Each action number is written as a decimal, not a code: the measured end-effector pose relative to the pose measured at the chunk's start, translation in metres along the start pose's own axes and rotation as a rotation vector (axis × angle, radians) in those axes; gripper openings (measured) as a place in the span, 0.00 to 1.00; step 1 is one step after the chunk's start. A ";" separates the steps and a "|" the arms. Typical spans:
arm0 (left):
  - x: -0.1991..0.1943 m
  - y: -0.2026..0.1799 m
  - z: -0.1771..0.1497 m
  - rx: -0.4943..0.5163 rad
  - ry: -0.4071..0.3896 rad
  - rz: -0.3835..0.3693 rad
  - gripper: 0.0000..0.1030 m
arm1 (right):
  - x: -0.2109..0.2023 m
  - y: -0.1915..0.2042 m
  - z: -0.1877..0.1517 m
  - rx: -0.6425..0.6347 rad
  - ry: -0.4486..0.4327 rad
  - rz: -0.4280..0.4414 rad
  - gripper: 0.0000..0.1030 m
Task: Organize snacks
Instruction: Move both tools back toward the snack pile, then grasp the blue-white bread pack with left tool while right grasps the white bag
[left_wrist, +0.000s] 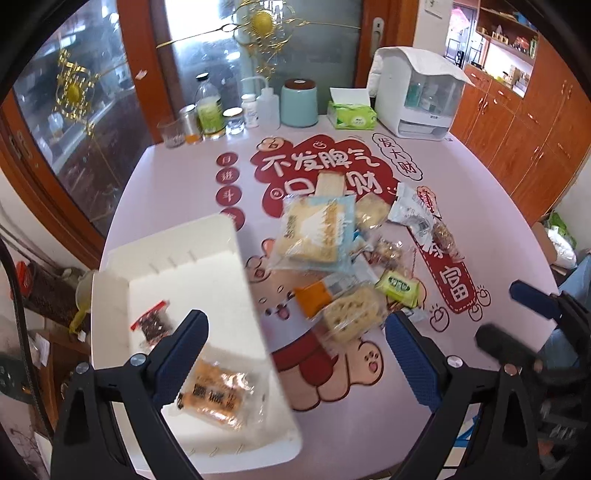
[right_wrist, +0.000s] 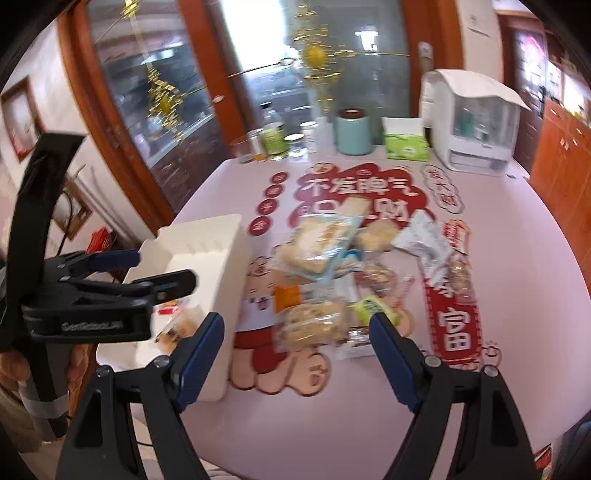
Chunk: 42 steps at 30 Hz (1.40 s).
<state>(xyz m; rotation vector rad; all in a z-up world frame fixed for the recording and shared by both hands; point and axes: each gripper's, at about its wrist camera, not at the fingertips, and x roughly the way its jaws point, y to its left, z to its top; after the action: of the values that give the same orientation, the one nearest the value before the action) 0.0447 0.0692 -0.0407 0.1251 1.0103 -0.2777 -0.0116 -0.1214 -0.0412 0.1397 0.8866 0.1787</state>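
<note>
Both wrist cameras look steeply down and forward across a pink table (left_wrist: 177, 177) toward a glass door behind it. The left view sits close above a white box (left_wrist: 122, 266). The right view sits just right of that box (right_wrist: 236, 243); both views share it, the snack pile (left_wrist: 332, 251) beside it and the far bottles.

Teal canister (left_wrist: 299, 102), tissue box (left_wrist: 351, 115), bottles (left_wrist: 210, 110) along the table's (left_wrist: 177, 177) far edge.

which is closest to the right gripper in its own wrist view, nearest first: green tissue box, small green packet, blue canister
1. small green packet, by the right fingertip of the right gripper
2. blue canister, far edge, centre
3. green tissue box, far edge, just right; too close to call with the canister
</note>
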 end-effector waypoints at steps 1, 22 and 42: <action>0.002 -0.009 0.006 0.011 -0.001 0.013 0.94 | 0.000 -0.011 0.003 0.010 0.000 -0.008 0.79; 0.172 -0.043 0.091 -0.027 0.296 0.083 0.93 | 0.094 -0.156 0.092 -0.240 0.050 -0.109 0.79; 0.270 -0.066 0.104 -0.081 0.366 0.175 0.93 | 0.218 -0.190 0.090 -0.260 0.254 -0.061 0.79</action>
<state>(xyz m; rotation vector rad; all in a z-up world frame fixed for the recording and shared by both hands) 0.2458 -0.0641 -0.2130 0.1939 1.3629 -0.0532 0.2115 -0.2650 -0.1869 -0.1554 1.1095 0.2573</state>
